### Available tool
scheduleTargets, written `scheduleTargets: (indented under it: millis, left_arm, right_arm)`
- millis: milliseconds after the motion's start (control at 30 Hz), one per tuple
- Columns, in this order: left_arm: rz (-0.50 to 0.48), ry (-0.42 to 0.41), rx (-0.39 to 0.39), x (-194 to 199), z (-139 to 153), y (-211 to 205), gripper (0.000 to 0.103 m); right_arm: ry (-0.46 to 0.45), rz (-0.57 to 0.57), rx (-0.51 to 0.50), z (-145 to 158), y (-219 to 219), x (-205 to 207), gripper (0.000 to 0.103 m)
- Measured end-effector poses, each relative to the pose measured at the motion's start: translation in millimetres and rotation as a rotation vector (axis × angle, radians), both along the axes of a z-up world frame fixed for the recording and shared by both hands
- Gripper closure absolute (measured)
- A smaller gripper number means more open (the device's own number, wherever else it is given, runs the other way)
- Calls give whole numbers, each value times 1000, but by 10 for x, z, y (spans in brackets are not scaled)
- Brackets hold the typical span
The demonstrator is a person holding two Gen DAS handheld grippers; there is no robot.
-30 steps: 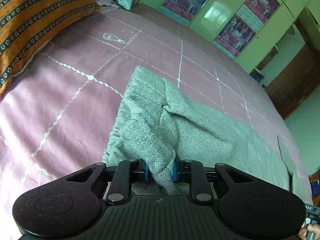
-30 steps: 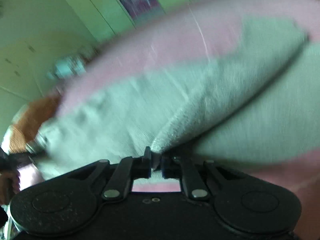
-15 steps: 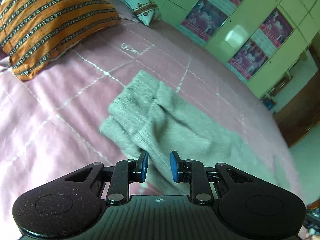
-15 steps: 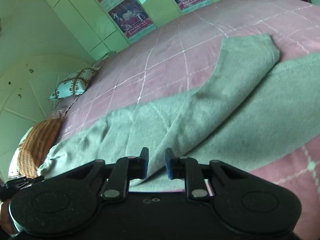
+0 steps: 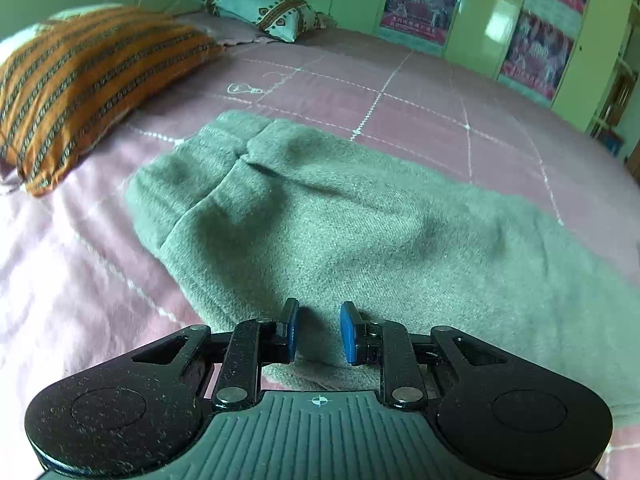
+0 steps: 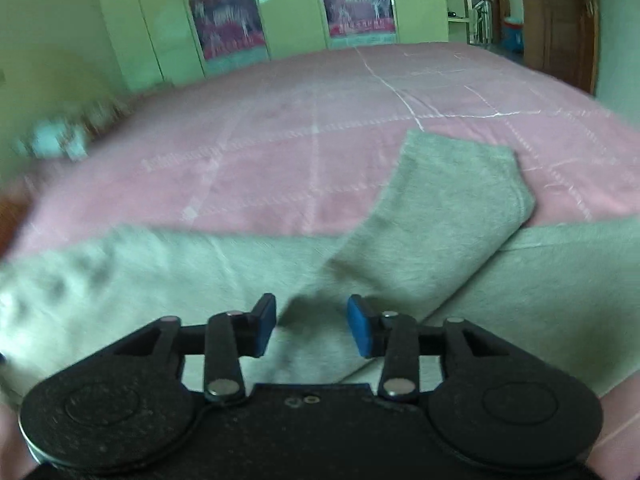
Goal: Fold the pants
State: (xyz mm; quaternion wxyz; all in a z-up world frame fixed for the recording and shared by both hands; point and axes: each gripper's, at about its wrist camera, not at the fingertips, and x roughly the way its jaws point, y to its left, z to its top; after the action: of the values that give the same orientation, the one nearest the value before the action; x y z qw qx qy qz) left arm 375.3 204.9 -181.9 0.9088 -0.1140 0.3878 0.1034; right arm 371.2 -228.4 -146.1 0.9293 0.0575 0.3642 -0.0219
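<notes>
Now, pants: grey knit sweatpants (image 5: 328,216) lie flat on the pink quilted bedspread (image 5: 420,108), one leg doubled across (first fold laid).
Left gripper (image 5: 319,330): opening, clasping nothing.
Right gripper (image 6: 312,326): parted, empty, above the fold.

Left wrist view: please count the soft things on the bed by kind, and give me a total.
Pants: 1, grey
Pillows: 2, one orange striped, one pale with hearts
Bedspread: 1, pink
Total: 4
</notes>
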Motion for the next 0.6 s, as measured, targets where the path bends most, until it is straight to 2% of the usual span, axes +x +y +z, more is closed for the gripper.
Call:
scheduleTargets:
  millis: [33,67,200,233,300,400,500,600]
  left_arm:
    - [-16,-2,-5,5,2,0,71]
    - [-32,-7,-14,4,-1,9,67]
    - [-43,-23,-39,-32,32,35,67]
    - [-34,-29,-48,-19,32,45,67]
    - [-16,-35,-57,-22,8,34,66]
    - [-19,-22,-20,7,8,-39,63]
    - [-28,-16,-29,10,15,-20,62]
    - [-21,-12,-64,26,19,41,62]
  right_arm:
    - [39,-8,2,-46,-24,19,103]
    - [61,-29,46,-85,-111,-4,103]
    - [46,-120,112,-154,-393,-492,103]
    - [57,-116,109,-192,-439,-609,103]
    - [22,-71,91,-120,-420,-728,100]
    - [-31,-32,110,59,-323,-520,68]
    - [-75,-6,63,164,-163,-156,64]
    - [-30,19,-55,139,24,282,64]
